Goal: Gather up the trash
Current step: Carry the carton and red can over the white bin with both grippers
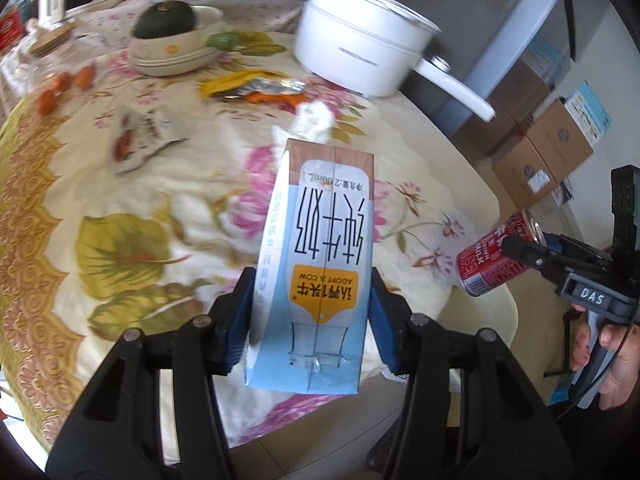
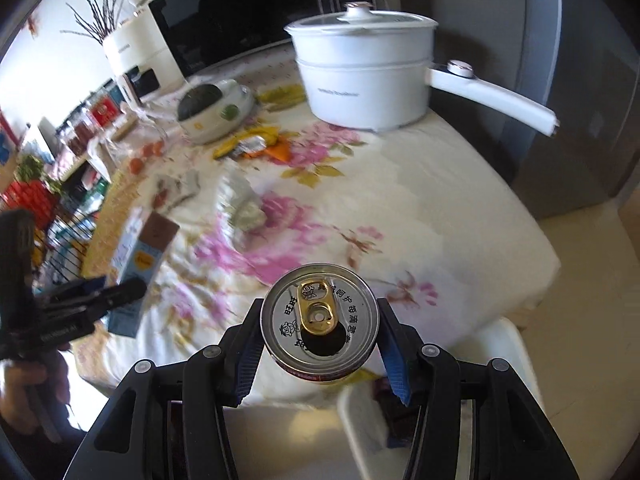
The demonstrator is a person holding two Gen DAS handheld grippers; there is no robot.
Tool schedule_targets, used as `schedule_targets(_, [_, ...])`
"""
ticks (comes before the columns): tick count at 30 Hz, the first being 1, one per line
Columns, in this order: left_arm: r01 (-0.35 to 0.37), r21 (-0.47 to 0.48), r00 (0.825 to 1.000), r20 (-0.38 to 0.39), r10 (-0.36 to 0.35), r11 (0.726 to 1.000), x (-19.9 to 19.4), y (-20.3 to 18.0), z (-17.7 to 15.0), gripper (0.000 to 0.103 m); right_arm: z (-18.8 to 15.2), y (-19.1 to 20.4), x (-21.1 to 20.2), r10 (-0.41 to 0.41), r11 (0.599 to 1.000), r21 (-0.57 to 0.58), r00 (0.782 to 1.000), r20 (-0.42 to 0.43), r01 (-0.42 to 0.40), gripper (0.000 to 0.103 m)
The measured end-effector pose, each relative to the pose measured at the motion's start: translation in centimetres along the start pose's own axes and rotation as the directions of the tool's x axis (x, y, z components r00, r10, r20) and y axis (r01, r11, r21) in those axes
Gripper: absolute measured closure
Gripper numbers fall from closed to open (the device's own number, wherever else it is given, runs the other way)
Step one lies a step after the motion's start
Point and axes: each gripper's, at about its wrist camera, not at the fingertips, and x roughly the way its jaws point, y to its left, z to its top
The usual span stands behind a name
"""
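Observation:
My left gripper [image 1: 312, 316] is shut on a blue and white milk carton [image 1: 320, 248], held above the table's near edge; it also shows at the left of the right wrist view [image 2: 140, 256]. My right gripper [image 2: 318, 340] is shut on a red drink can [image 2: 320, 320] with an opened silver top; the can shows at the right of the left wrist view [image 1: 496, 256]. On the flowered tablecloth [image 1: 160, 200] lie a crumpled tissue [image 1: 316, 120], a torn white wrapper [image 1: 138, 138] and yellow and silver wrappers [image 1: 256, 88].
A white electric pot [image 1: 360, 40] with a long handle stands at the back right. A bowl with a dark green squash [image 1: 172, 36], small orange fruits [image 1: 64, 84] and a glass jar [image 1: 44, 52] sit at the back left. Cardboard boxes [image 1: 548, 148] stand on the floor.

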Motion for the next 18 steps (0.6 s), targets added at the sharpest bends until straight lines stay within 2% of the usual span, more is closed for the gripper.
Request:
schedule_targets(10, [0.055,0.151,0.997,-0.068,-0.045,0.987,3.6,-7.8,-1.0,0.049,-3.0,-7.7,-1.3,-0.070,0.989,0.131,0.997,-0.030,0.073,0.049])
schedule_targets(14, [0.085,0.229,0.992,-0.106,-0.062,0.970,5.2,-11.4,-2.0,0.048,-4.2,-10.1,-2.1,-0.088,0.981,0.171,0.996,-0.035,0.093,0.049])
schedule_targets(18, [0.106,0.322,0.987,-0.151,-0.059,0.941,7.2,-15.0,-3.1,0.048,-5.2,-11.8,-3.0,-0.103,0.975,0.196,0.994,-0.036,0.108,0.049])
